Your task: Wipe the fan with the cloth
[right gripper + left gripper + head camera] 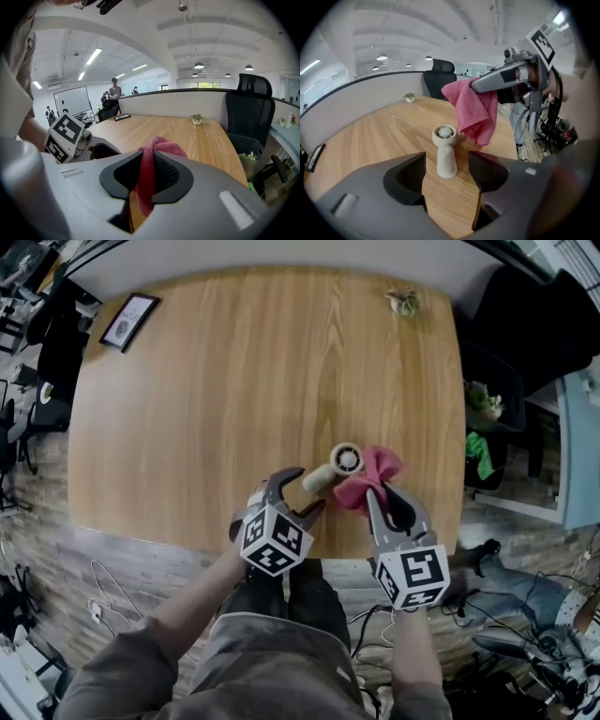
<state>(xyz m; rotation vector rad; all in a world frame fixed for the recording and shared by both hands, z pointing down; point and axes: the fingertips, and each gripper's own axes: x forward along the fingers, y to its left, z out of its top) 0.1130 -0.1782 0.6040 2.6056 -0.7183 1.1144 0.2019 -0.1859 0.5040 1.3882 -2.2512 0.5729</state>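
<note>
A small cream hand-held fan lies on the wooden table, its round head pointing away from me. My left gripper is open, its jaws standing either side of the fan's handle end without touching it. My right gripper is shut on a pink cloth. The cloth hangs bunched just right of the fan's head. In the right gripper view the cloth is pinched between the ribbed pads.
A framed picture lies at the table's far left corner and a small potted plant at the far right. A black office chair stands beyond the right edge. The table's near edge is just under both grippers.
</note>
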